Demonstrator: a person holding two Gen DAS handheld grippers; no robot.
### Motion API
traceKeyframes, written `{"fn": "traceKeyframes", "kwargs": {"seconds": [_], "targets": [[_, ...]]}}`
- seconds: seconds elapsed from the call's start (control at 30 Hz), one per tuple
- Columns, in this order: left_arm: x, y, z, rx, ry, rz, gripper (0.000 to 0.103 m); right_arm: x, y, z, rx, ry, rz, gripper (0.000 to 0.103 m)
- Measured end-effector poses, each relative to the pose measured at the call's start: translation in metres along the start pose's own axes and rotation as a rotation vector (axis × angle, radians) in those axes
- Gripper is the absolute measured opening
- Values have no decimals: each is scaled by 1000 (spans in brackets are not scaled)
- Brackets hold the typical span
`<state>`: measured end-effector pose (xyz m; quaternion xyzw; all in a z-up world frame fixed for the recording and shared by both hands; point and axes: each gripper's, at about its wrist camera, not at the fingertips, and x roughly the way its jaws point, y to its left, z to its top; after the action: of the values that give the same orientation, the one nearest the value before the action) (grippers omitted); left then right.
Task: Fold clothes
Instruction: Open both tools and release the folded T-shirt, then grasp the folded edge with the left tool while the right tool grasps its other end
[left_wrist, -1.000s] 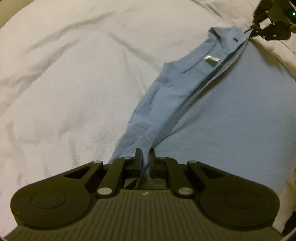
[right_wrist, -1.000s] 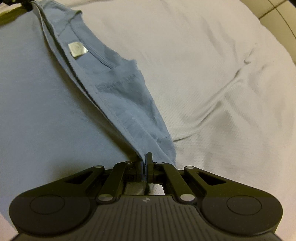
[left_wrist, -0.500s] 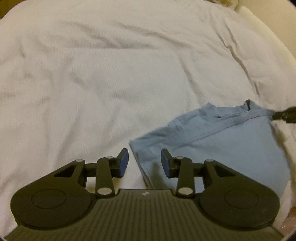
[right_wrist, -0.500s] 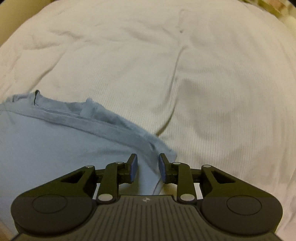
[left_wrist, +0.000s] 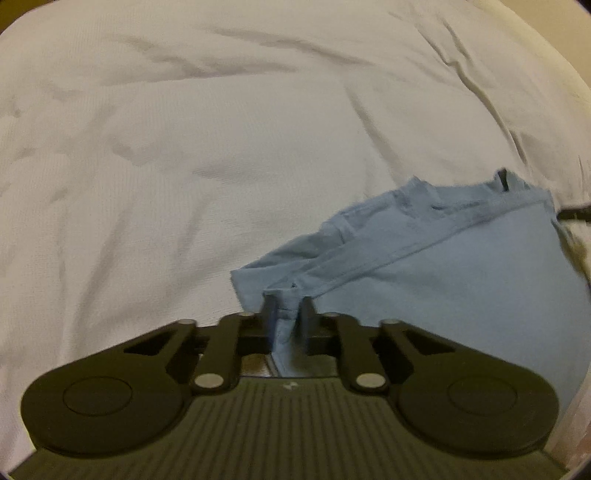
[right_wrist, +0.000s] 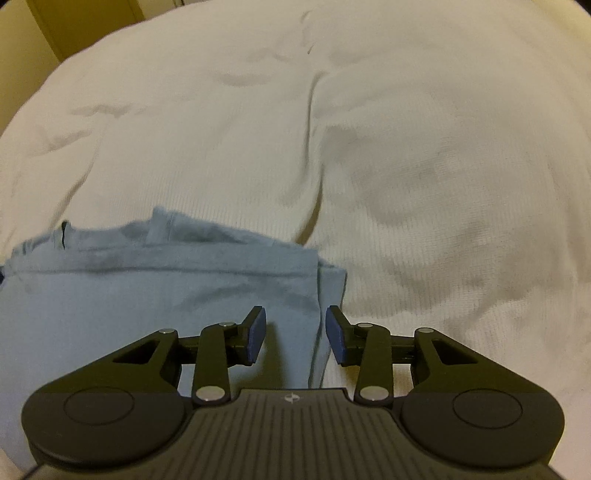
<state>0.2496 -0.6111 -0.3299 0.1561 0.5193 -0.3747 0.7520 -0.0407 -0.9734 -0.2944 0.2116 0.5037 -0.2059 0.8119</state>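
My left gripper (left_wrist: 288, 306) hides the pinched corner of the blue shirt (left_wrist: 443, 280); my right gripper's body covers its near edge.

Left claw (left_wrist: 287, 306) pinched on blue shirt (left_wrist: 443, 280) corner atop rumpled white bedsheet (left_wrist: 184, 147)

A soft, matt blue cotton-like shirt (left_wrist: 461, 280) is seen on a white, finely ribbed, wrinkled cloth bedcover (left_wrist: 184, 166). Matt black plastic (with shiny metal rivets) is shown by the left gripper (left_wrist: 287, 301) and right gripper (right_wrist: 295, 325).
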Motion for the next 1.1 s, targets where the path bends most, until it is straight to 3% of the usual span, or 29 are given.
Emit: {"fn": "traceKeyframes", "kwargs": {"seconds": [0.27,0.47,0.5,0.53,0.57,0.87,1.1], "targets": [[2,-5,0,37,3,10,0,15,2,10,-42,-12,2,38],[1,-3,1,28,7,8,0,19,-9,15,51,-30,32,37],[2,-3,1,32,10,6,0,22,-9,15,48,-24,36,27],[2,-3,2,35,14,3,0,24,-9,15,45,-18,39,9],[2,-3,2,40,17,1,0,24,-8,15,42,-14,34,1],[-35,-1,12,45,-82,1,0,-32,-4,11,48,-139,-9,0],[-35,6,26,35,-135,18,0,-31,-5,25,52,-196,-37,0]]}}
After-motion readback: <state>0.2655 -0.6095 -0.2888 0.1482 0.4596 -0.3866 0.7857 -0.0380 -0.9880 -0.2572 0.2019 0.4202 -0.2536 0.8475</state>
